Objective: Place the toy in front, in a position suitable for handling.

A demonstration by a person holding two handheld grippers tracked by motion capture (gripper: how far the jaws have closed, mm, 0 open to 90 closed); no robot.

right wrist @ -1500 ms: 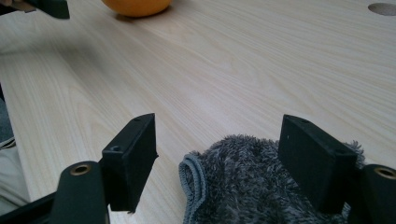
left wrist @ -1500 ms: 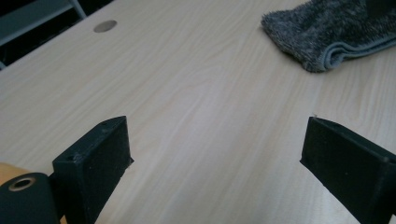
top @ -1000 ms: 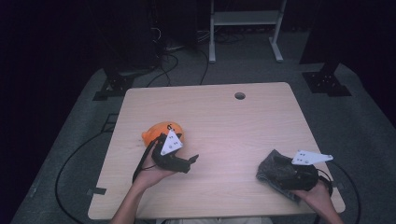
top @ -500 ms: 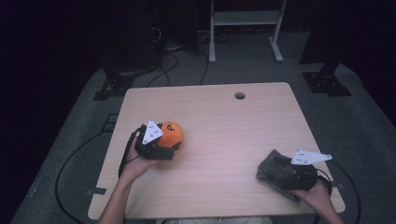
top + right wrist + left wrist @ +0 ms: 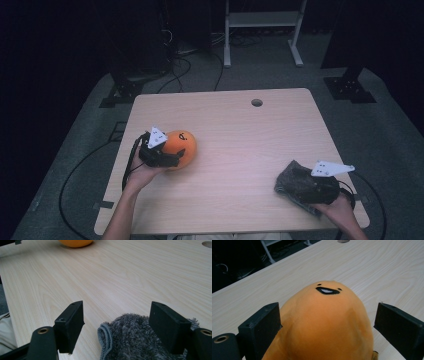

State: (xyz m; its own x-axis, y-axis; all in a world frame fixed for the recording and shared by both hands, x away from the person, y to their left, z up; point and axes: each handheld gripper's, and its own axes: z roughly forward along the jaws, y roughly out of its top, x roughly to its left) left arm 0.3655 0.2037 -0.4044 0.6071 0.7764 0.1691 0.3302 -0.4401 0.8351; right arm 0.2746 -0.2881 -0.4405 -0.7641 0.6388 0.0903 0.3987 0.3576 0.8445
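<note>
Table [image 5: 240,130], light wood: one, with one round hole [image 5: 257,102] near its far edge.

Orange plush toy [image 5: 181,146]: one, black smiling face, lying on the table's left part. Left gripper [image 5: 170,159] set around it, jaws spread to either side; the left jaw seems to touch the plush, the right jaw stands apart from it.

Grey fuzzy cloth [image 5: 295,182]: one, bunched at the near right corner. Right gripper [image 5: 305,189] over it, jaws spread, cloth between them, not pinched.

Bare tabletop lies between toy and cloth. Floor beyond: cables and one white stand [image 5: 262,20].
</note>
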